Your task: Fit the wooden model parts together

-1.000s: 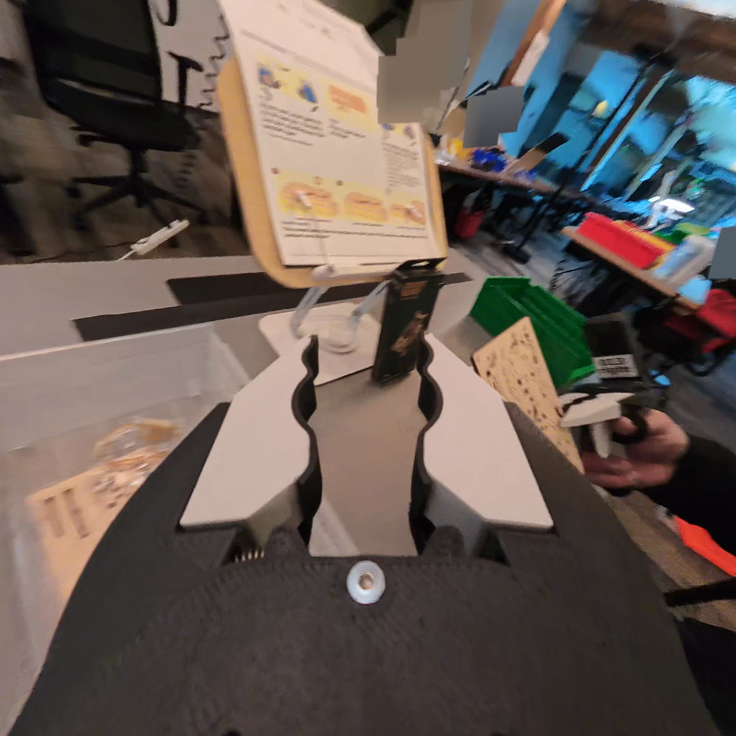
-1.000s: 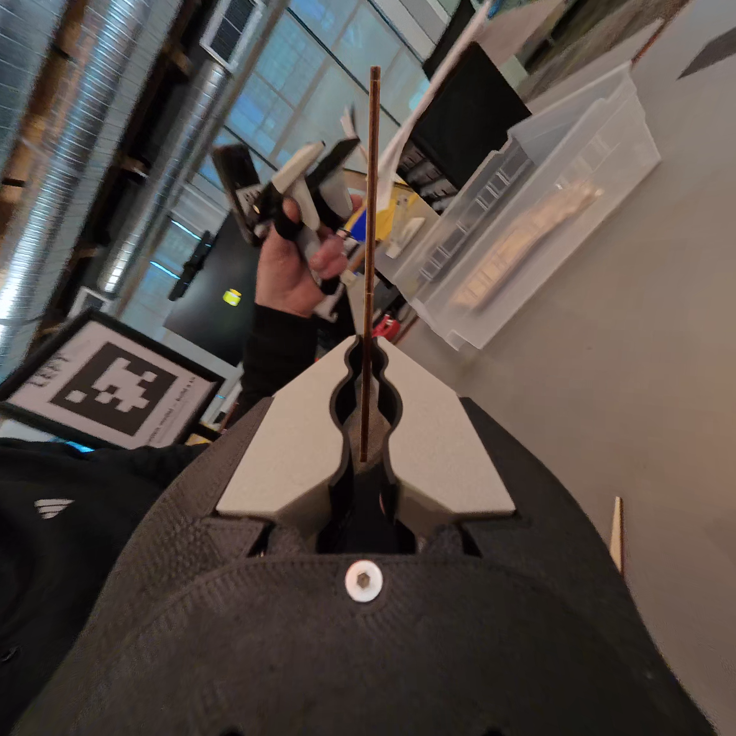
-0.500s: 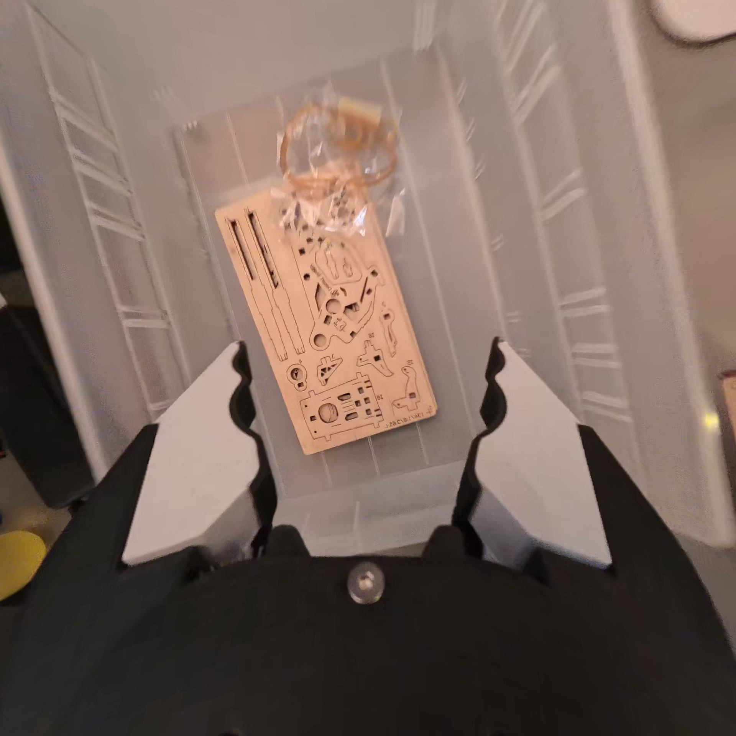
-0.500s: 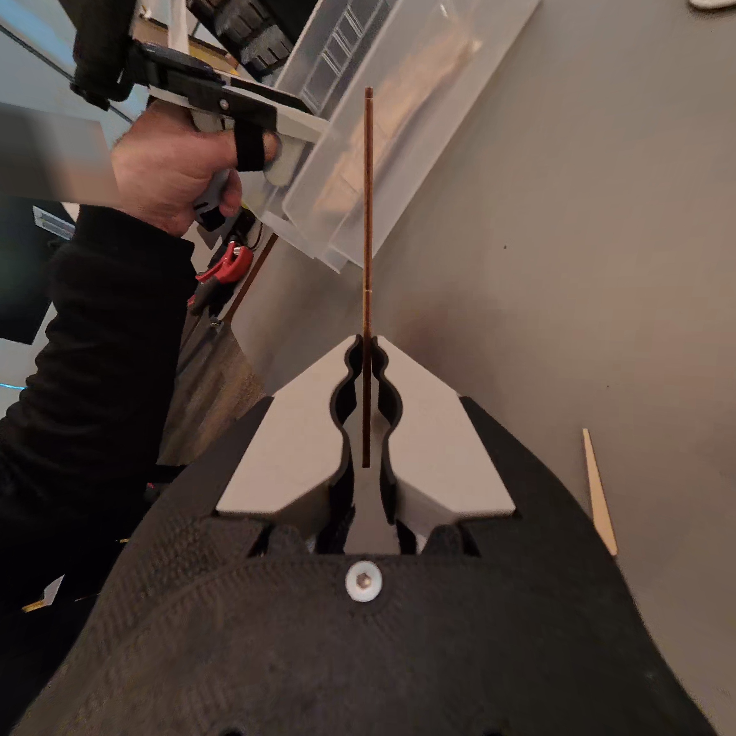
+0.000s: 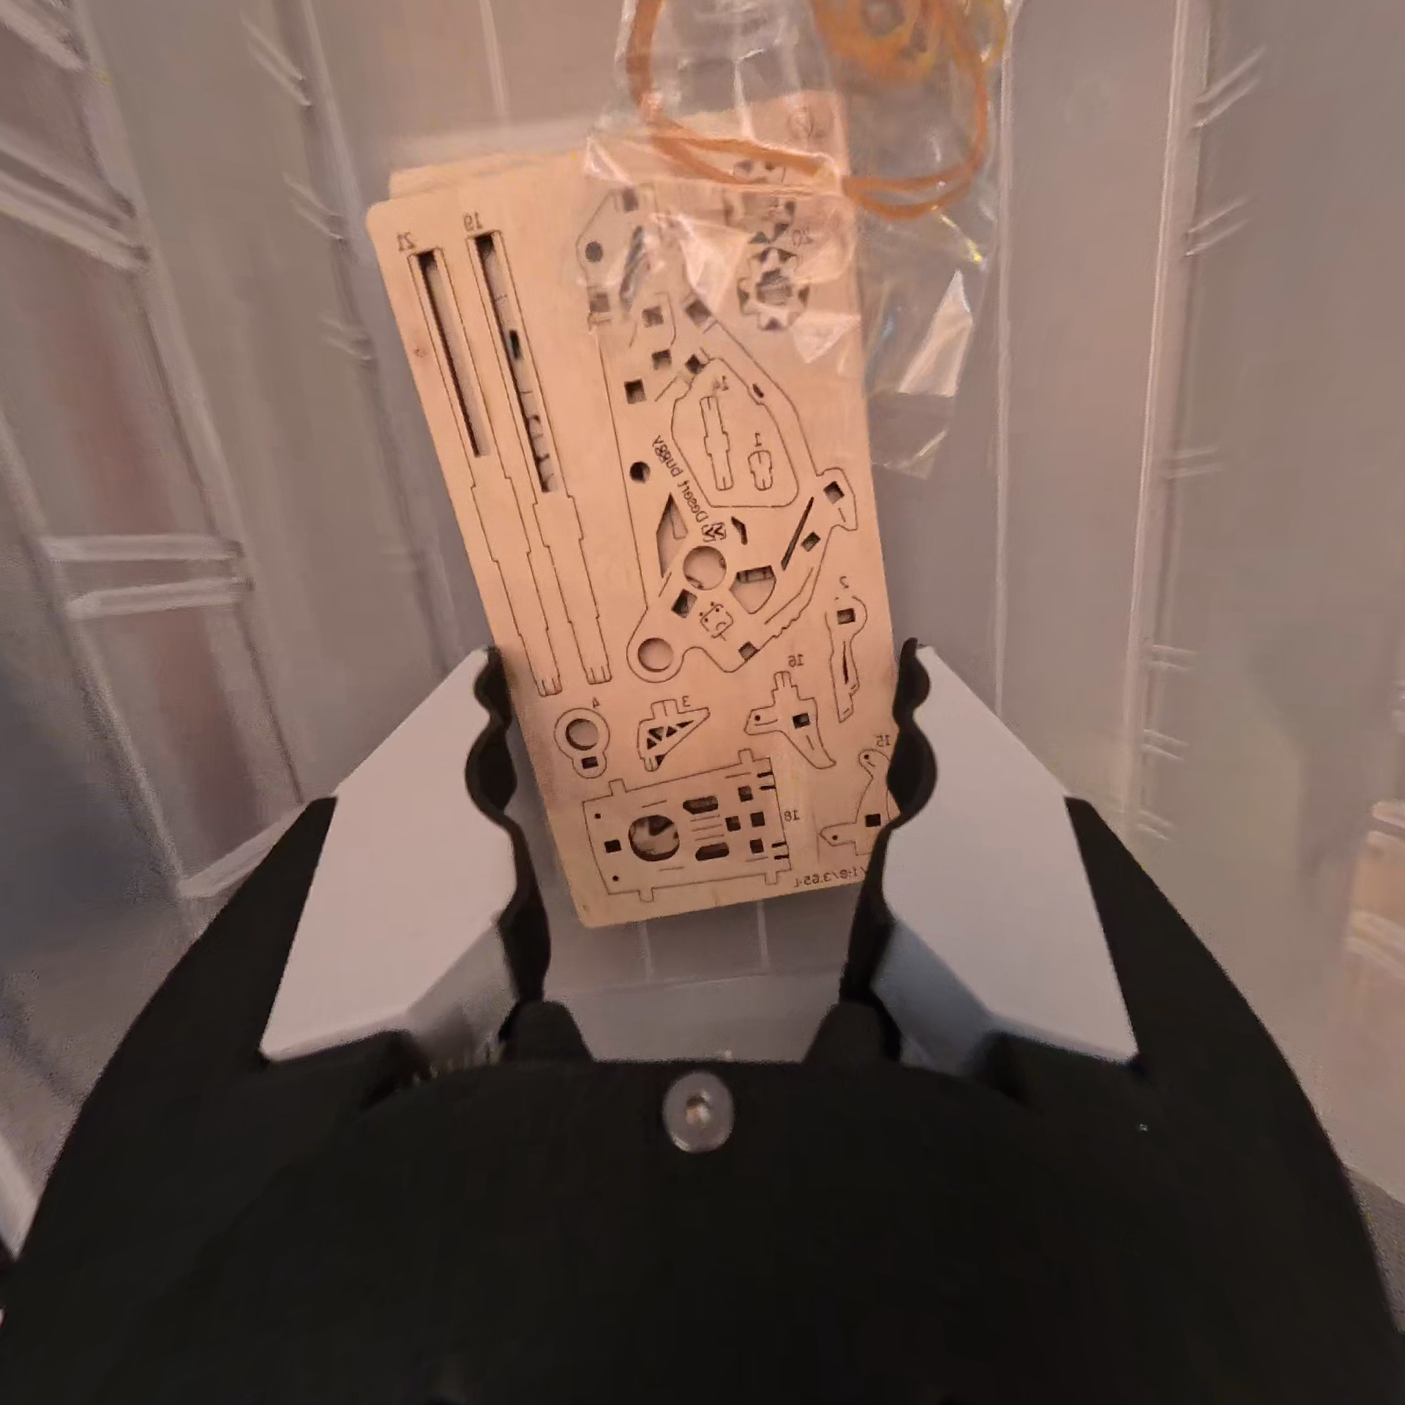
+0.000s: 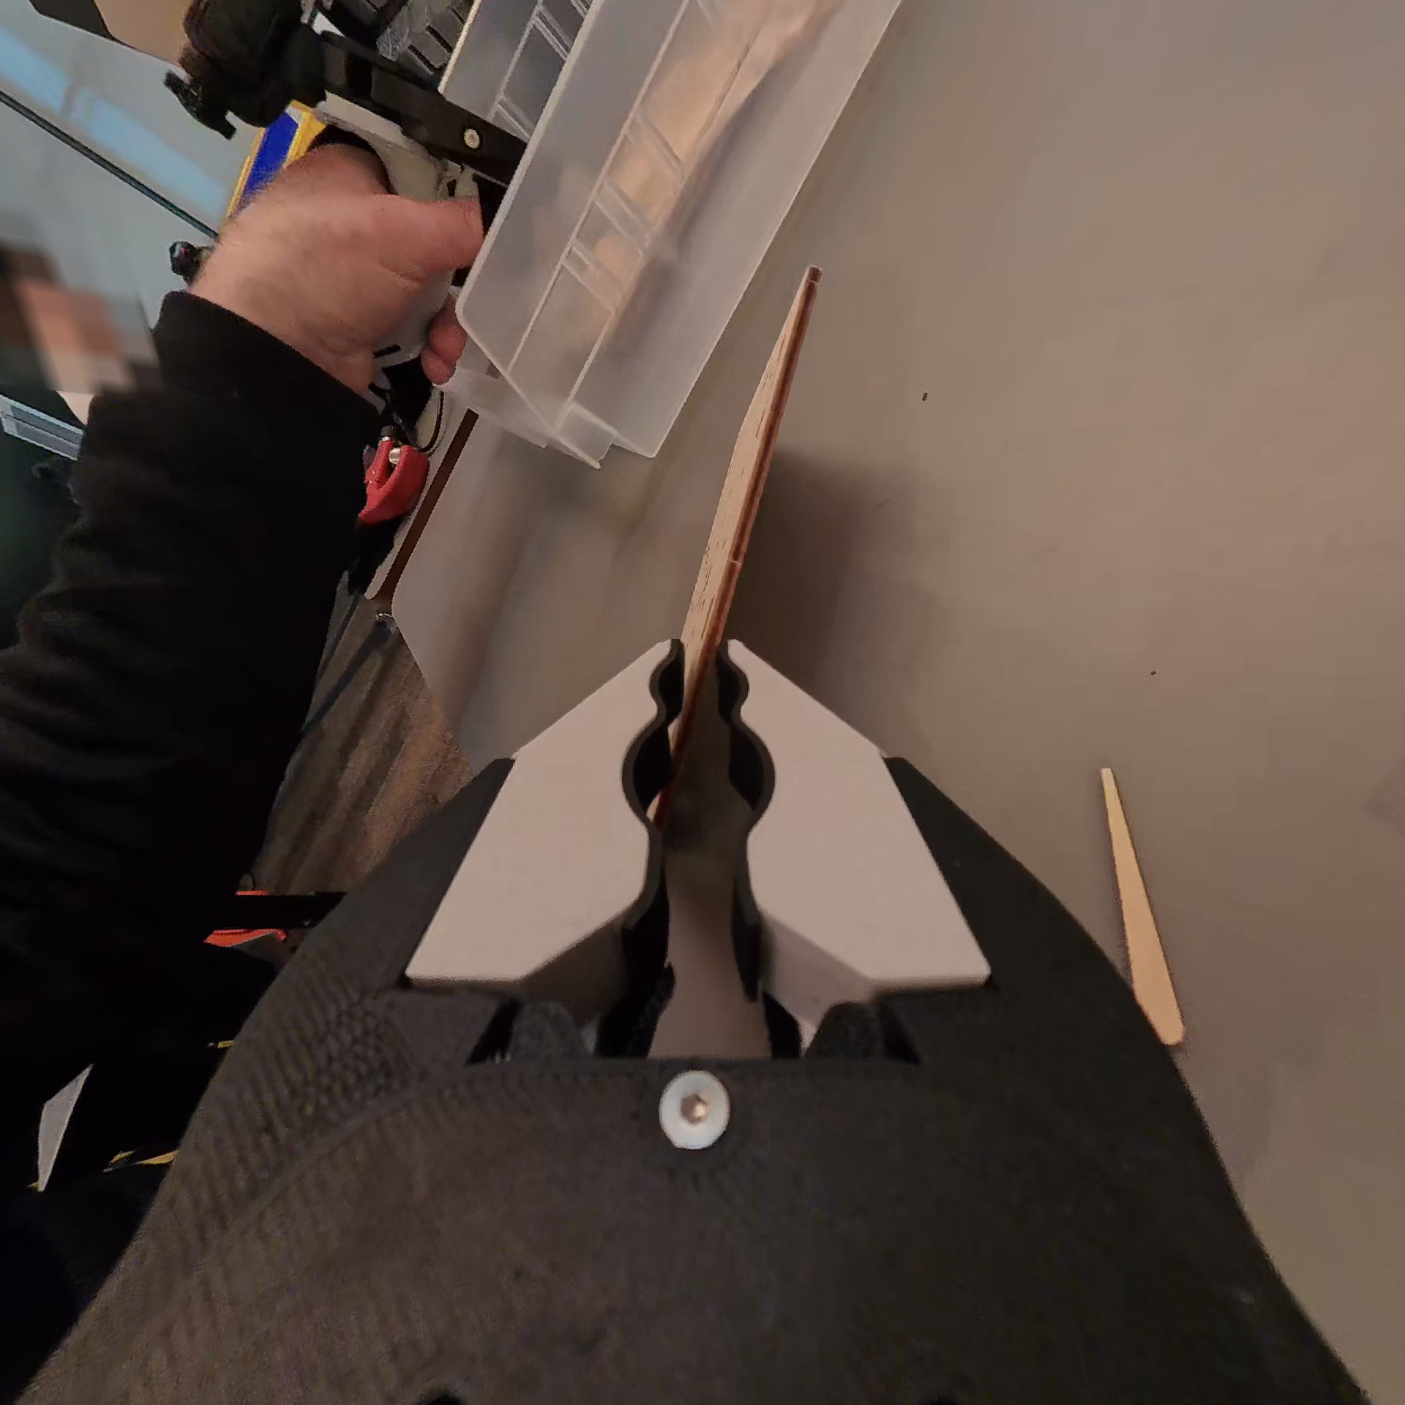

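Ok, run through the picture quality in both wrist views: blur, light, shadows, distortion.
Left wrist view: warm, dim light; the wooden parts sheet is fairly sharp, while the clear bin walls smear toward the edges. Right wrist view: the wooden sheet throws a soft shadow on the grey table; wide-angle bending curves the bin; a mosaic patch sits at left.

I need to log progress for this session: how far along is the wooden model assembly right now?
Early. Nothing looks joined yet: the laser-cut plywood parts sheet in the clear plastic bin keeps most pieces unpunched, beside a clear bag of rubber bands. In hand: the left gripper is open around that sheet's lower end; the right gripper has a thin wooden sheet leaning between loosened fingers. Left: punching out and fitting parts.
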Motion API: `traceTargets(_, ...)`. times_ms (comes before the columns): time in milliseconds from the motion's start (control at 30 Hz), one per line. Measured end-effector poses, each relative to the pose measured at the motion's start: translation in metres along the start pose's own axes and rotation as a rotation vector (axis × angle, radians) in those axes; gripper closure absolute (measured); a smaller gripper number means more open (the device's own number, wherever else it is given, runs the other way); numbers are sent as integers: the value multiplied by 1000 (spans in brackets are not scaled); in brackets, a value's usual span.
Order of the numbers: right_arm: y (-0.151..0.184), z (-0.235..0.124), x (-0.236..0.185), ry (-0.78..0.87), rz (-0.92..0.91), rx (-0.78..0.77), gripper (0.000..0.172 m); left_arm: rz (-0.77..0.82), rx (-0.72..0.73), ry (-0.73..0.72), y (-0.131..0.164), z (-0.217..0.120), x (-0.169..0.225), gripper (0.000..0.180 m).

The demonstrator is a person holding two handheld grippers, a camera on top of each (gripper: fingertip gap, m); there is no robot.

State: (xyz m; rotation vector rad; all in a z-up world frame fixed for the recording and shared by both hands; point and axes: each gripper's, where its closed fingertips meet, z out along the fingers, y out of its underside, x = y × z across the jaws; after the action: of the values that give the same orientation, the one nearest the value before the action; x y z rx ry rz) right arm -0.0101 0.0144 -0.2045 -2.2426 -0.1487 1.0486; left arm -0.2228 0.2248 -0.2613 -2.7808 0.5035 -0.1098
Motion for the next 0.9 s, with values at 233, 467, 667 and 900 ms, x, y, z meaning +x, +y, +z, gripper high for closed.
traceTargets(233,-3,-6,-2,18,-56,11,157,32,84,-12,-6,-14,-2,81)
traceTargets(467,-11,-12,-9,46,-148,29,134,134,277,-81,-26,-56,1,81)
traceTargets(667,-37,-25,-26,110,-323,121,119,341,506,-166,-41,-110,36,81)
traceTargets(900,-109,-40,-80,-127,-255,324,134,535,763,-117,-31,-183,136,81)
